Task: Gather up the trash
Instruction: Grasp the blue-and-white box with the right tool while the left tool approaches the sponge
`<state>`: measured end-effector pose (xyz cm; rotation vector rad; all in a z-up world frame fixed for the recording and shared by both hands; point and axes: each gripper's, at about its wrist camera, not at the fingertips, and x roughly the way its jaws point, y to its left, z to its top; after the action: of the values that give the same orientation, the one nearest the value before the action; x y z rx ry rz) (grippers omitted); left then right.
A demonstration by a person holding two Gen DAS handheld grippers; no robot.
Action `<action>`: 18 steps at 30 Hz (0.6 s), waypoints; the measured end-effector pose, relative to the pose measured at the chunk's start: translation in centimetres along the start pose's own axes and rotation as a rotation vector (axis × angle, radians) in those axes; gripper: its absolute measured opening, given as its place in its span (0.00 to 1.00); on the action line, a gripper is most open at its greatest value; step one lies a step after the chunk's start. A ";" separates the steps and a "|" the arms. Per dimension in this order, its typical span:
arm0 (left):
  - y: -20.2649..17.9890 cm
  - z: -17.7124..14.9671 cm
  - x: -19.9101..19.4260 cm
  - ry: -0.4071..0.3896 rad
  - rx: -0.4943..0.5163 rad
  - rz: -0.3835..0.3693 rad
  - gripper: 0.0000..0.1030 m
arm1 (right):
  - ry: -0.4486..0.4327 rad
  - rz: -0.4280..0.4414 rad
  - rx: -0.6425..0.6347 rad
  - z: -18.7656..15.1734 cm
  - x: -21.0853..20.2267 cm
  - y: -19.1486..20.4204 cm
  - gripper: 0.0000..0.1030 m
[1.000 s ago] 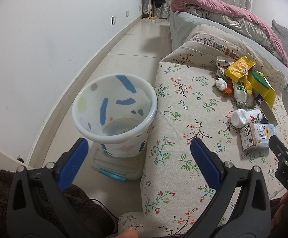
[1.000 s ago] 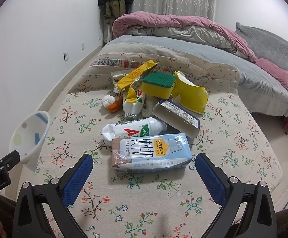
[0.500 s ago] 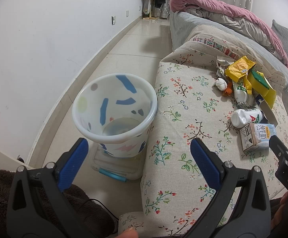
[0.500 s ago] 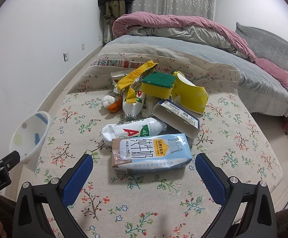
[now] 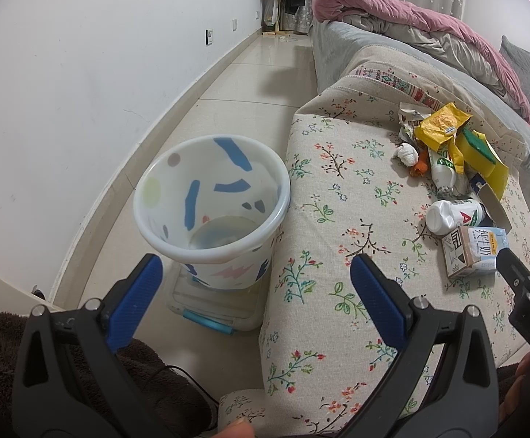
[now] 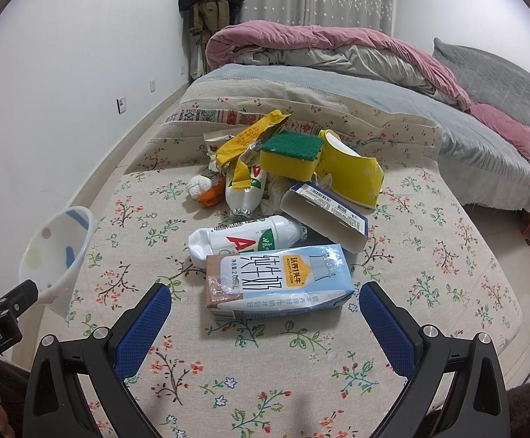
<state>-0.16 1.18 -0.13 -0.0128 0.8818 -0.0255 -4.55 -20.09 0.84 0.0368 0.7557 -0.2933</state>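
Observation:
A heap of trash lies on the floral-covered surface. Nearest is a light blue milk carton on its side, with a white plastic bottle behind it. Farther back lie an open cardboard box, a yellow sponge with a green top, a yellow paper cup, yellow wrappers and a crumpled white wad. My right gripper is open, just in front of the carton. A white patterned bin stands on the floor, empty, and my left gripper hangs open beside its rim.
The bin rests on a clear plastic box beside the white wall. A tiled floor strip runs along the wall. Behind the trash lies a bed with a pink and grey duvet. Clothes hang at the far corner.

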 end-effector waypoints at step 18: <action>-0.7 1.3 1.5 0.046 0.054 -0.043 0.99 | 0.051 -0.031 0.086 2.6 1.8 -5.5 1.00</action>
<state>1.78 0.49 -0.47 0.0197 0.9267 -0.0898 -3.11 -26.18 1.90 0.1146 0.7946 -0.3553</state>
